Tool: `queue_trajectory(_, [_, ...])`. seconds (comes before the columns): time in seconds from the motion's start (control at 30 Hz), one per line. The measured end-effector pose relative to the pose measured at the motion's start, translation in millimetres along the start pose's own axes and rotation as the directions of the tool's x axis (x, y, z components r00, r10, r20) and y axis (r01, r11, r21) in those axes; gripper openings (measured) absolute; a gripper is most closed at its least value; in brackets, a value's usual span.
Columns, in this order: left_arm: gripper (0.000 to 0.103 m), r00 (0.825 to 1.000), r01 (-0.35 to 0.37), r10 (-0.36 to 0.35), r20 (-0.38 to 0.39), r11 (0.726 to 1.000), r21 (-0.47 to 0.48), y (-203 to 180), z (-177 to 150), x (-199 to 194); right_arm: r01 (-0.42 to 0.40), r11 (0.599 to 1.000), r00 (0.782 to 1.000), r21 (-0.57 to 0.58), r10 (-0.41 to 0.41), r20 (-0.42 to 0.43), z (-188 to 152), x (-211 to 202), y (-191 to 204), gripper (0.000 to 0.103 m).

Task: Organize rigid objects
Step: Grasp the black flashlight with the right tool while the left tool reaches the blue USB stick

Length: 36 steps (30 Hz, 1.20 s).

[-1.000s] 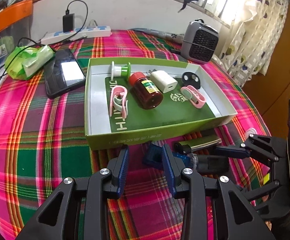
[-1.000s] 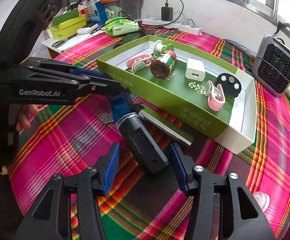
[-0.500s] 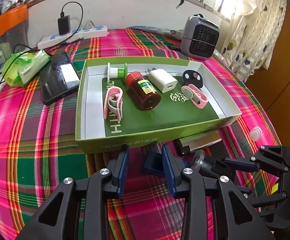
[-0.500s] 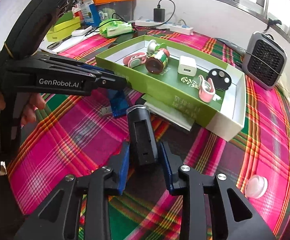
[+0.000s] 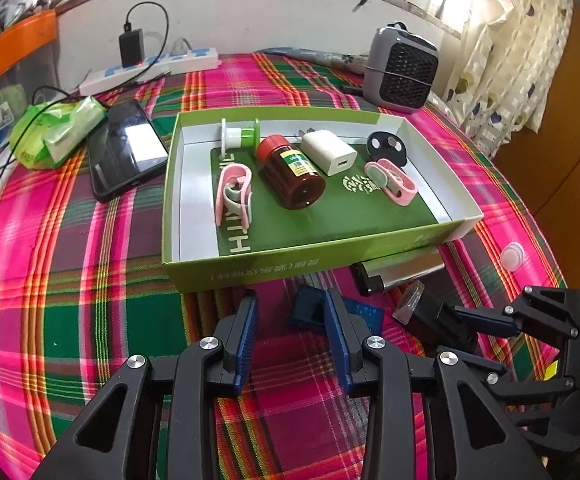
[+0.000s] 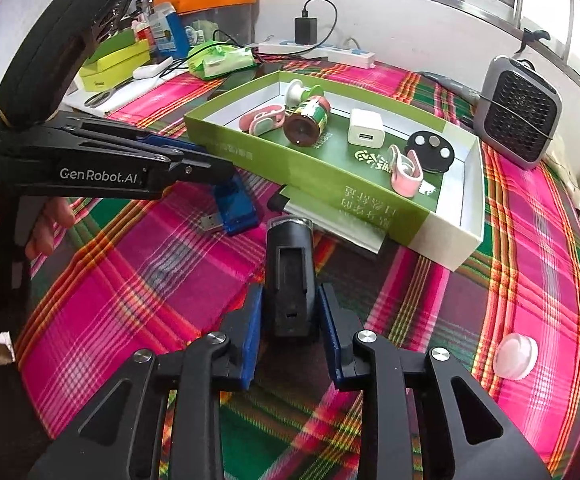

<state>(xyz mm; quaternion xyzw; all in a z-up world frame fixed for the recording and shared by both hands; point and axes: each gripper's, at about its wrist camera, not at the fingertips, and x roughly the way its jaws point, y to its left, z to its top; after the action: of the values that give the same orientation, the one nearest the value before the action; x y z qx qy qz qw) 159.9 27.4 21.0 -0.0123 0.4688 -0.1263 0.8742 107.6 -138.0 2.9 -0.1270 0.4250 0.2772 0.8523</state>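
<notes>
My right gripper (image 6: 290, 312) is shut on a black cylindrical gadget (image 6: 290, 268) that lies on the plaid cloth and points toward the green box (image 6: 329, 188). From the left wrist view, the right gripper (image 5: 449, 332) and the gadget (image 5: 425, 316) sit at the lower right. My left gripper (image 5: 290, 312) is open and hovers just before the box's front wall (image 5: 250, 272). A blue USB reader (image 5: 309, 312) lies under it, partly behind the right finger. The box holds a brown bottle (image 5: 290, 176), a white charger (image 5: 329, 152), pink clips (image 5: 234, 192), a spool and a black disc.
A silver and black flat item (image 5: 397, 272) lies against the box front. A white cap (image 6: 515, 356) rests on the cloth at the right. A phone (image 5: 126, 152), green pack (image 5: 54, 136), power strip (image 5: 150, 68) and grey heater (image 5: 401, 70) stand behind.
My right gripper has shut on the black gadget, which turned from slanting to in line with the fingers. The left gripper stays open in about the same place.
</notes>
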Motion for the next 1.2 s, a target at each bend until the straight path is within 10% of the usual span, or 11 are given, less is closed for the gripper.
queue_trajectory(0.6, [0.033,1.0,-0.004,0.005,0.026,0.999,-0.05,19,-14,-18,0.073,0.997,0.997,-0.039,-0.072,0.005,23,10,23,0.029])
queue_trajectory(1.2, [0.033,0.999,0.025,-0.023,0.037,0.998,-0.063,28,-26,-29,-0.078,0.995,0.997,-0.06,0.077,-0.018,21,13,50,0.029])
